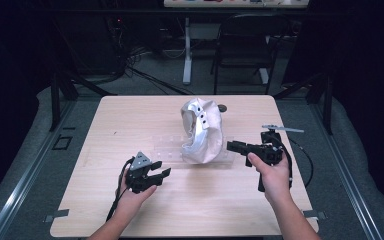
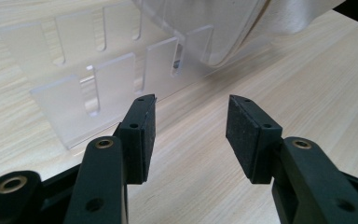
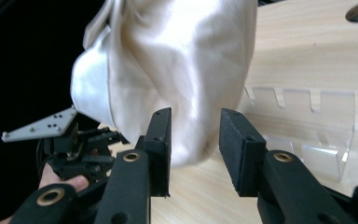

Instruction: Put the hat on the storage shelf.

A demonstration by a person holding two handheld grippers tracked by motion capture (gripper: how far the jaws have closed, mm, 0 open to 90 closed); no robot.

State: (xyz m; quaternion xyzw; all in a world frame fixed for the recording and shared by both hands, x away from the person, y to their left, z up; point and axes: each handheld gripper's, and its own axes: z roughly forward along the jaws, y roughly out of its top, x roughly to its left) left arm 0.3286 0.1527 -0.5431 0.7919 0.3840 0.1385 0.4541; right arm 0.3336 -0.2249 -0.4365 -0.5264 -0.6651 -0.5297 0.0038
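High view shows the cream garment draped on the clear slotted rack mid-table, both the left gripper and right gripper spread empty, so a careless tug could topple the light rack.

Table, light wood. Silvery-white bag, crumpled, upright on a clear slotted rack, between and beyond both grippers. Left gripper: jaws apart, aimed toward the rack, just short of it, holding nothing. Right gripper: jaw tips just beside the bag's right side; contact cannot be told. Chair on the floor, far beyond.
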